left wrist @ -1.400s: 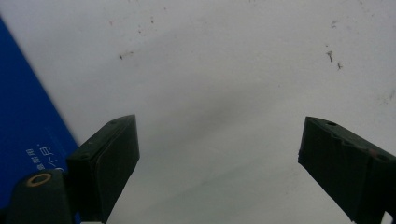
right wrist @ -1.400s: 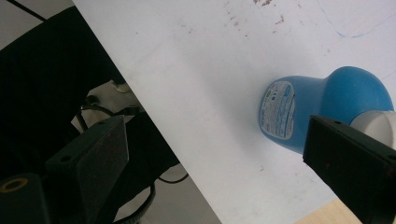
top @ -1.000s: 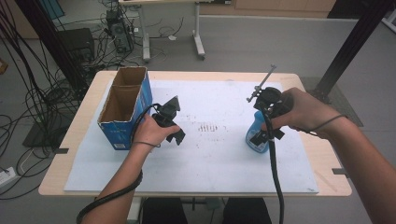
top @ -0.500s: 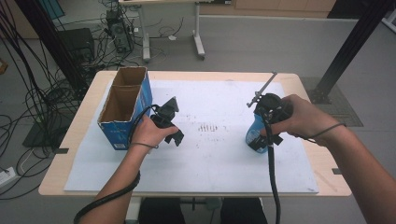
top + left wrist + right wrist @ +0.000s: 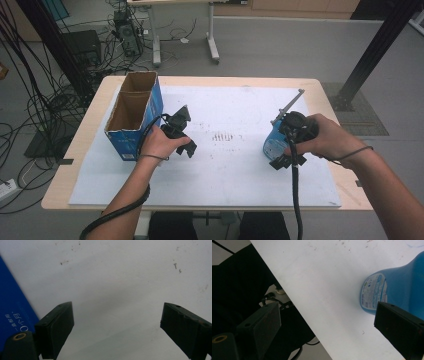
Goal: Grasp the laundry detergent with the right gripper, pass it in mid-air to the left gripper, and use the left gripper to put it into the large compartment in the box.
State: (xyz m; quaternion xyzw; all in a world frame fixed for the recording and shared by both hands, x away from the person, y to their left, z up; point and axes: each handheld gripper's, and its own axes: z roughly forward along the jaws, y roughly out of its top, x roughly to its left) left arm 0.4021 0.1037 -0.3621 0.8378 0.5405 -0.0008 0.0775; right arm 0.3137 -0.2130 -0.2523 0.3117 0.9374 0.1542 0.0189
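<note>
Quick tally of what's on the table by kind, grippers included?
Blue bottle: 1
Blue cardboard box, open top, two compartments: 1
White mat covering the table: 1
Handheld grippers, left gripper and right gripper, both with jaws open: 2
Total: 5

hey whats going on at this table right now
A person stands at a table covered with a white sheet, holding a gripper in each hand. The right gripper is beside a blue bottle on the right side of the sheet, its jaws open with nothing pressed between them. The left gripper hovers over the bare sheet next to an open blue cardboard box, jaws open and empty. Nothing is gripped yet.
</note>
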